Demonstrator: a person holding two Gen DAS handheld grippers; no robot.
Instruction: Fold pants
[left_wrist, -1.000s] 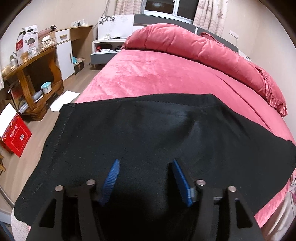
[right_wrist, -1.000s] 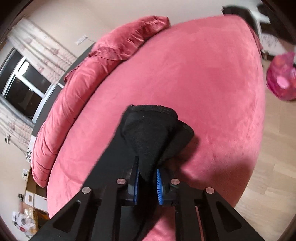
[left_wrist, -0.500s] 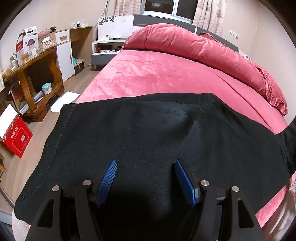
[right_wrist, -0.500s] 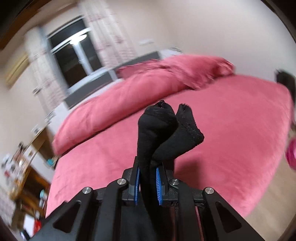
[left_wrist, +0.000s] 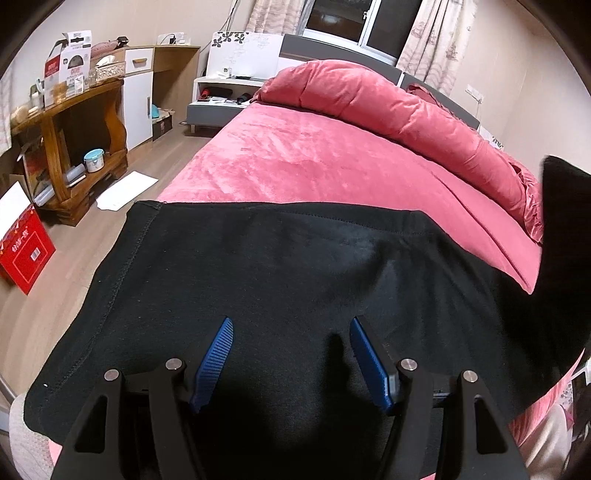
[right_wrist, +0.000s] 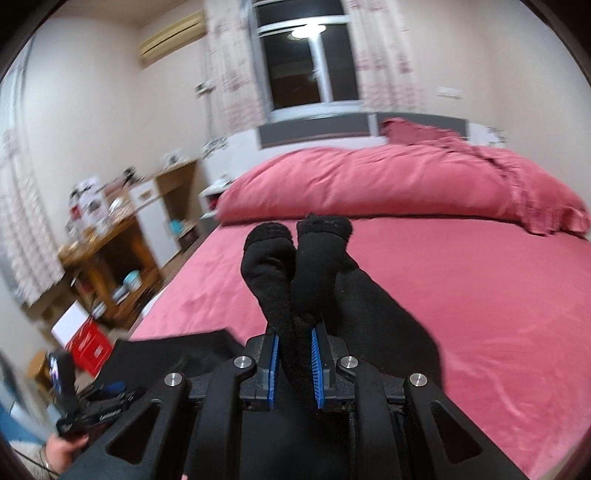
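Black pants (left_wrist: 280, 273) lie spread across the near end of a pink bed (left_wrist: 295, 162). My left gripper (left_wrist: 290, 332) is open, its blue pads low over the pants' wide end, holding nothing. My right gripper (right_wrist: 294, 343) is shut on the pants' two leg cuffs (right_wrist: 295, 258) and holds them up above the bed; the legs hang back from it. The lifted part shows as a black shape at the right edge of the left wrist view (left_wrist: 565, 236). The left gripper also shows in the right wrist view (right_wrist: 92, 402) at lower left.
A rolled pink duvet (left_wrist: 388, 107) lies along the head of the bed. A wooden shelf unit (left_wrist: 70, 140), a red box (left_wrist: 24, 251) and white paper (left_wrist: 125, 190) stand on the floor to the left. A nightstand (left_wrist: 218, 99) is beyond.
My right gripper has lifted the cuffs off the bed and swung round toward the headboard and the left gripper. The left gripper has stayed open over the pants.
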